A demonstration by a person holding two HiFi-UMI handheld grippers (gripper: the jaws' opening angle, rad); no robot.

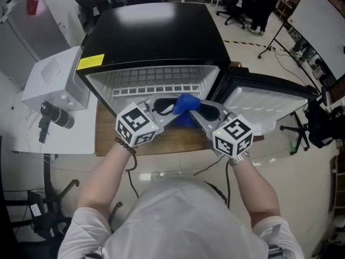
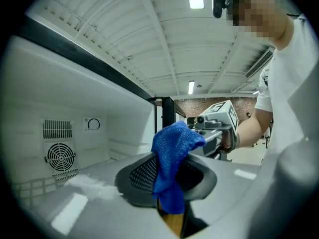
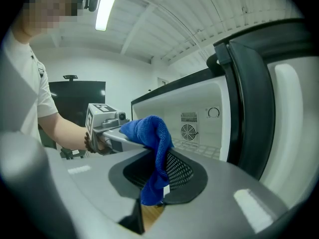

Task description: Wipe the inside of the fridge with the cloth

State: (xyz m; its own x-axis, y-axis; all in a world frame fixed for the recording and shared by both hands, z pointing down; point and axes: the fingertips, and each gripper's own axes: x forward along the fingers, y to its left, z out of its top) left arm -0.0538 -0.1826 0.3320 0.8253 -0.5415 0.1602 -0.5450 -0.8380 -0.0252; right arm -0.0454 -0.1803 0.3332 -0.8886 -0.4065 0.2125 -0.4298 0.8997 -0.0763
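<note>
Right at the mouth of the open fridge (image 1: 156, 42), both sets of tongs are meeting tip to tip above the front edge of the wooden desk (image 1: 167, 140). The left tongs (image 2: 169, 169) are clamping the blue cloth (image 2: 172, 148), pads pressing on it, with 1 end bunching up above them and the other hanging down below. The right tongs (image 3: 157, 169) are gripping that same cloth from the opposite side, jaws closed on it too. So the cloth is sitting between the 2 tools, just in front of the opening. The fridge door (image 1: 269, 99) is standing wide open on the right. Inside, a white wire shelf (image 1: 156, 81) is showing. A round fan grille (image 2: 60, 156) is sitting on the back wall, with a dial (image 2: 93, 124) near it, up and to the right.
</note>
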